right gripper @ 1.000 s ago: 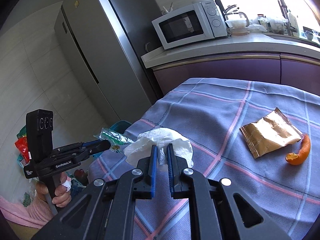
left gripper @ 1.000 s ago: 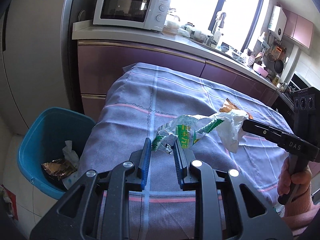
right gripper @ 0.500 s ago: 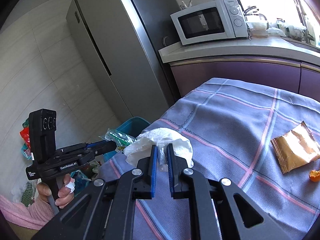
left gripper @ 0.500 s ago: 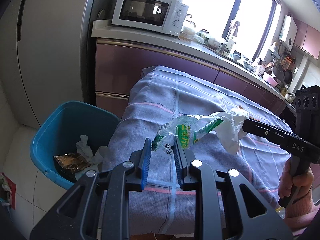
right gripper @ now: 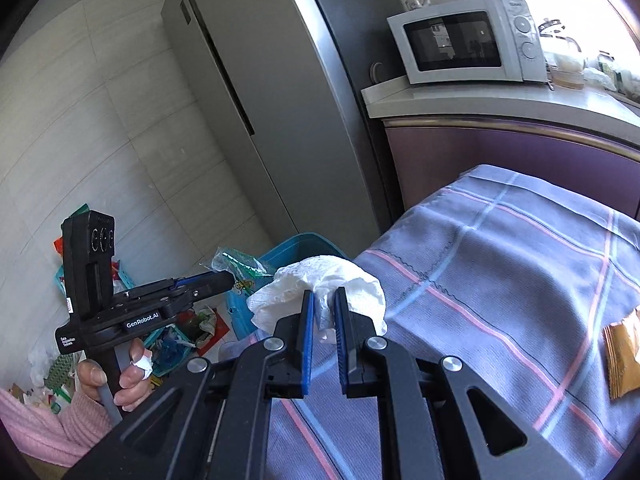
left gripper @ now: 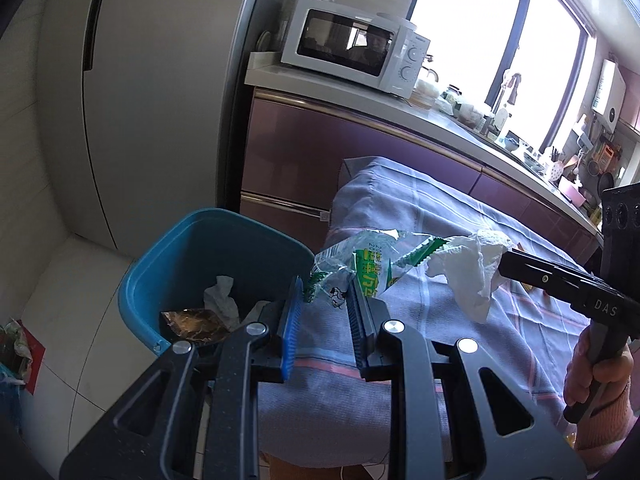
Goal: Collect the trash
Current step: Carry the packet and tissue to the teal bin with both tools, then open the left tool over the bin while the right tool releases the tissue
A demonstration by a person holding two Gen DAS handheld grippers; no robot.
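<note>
My left gripper is shut on a crumpled green and clear plastic wrapper, held above the table's left edge beside the blue bin. The bin stands on the floor and holds a tissue and a brown wrapper. My right gripper is shut on a white tissue, held over the table's left end. The tissue also shows in the left wrist view, just right of the wrapper. A gold snack packet lies on the cloth at the right.
The table has a purple checked cloth. A fridge and a purple counter with a microwave stand behind the bin. Loose clutter lies on the floor at the left.
Both grippers have moved left with their loads, toward the table's left end. The blue bin now sits closer and more central under the left gripper.
</note>
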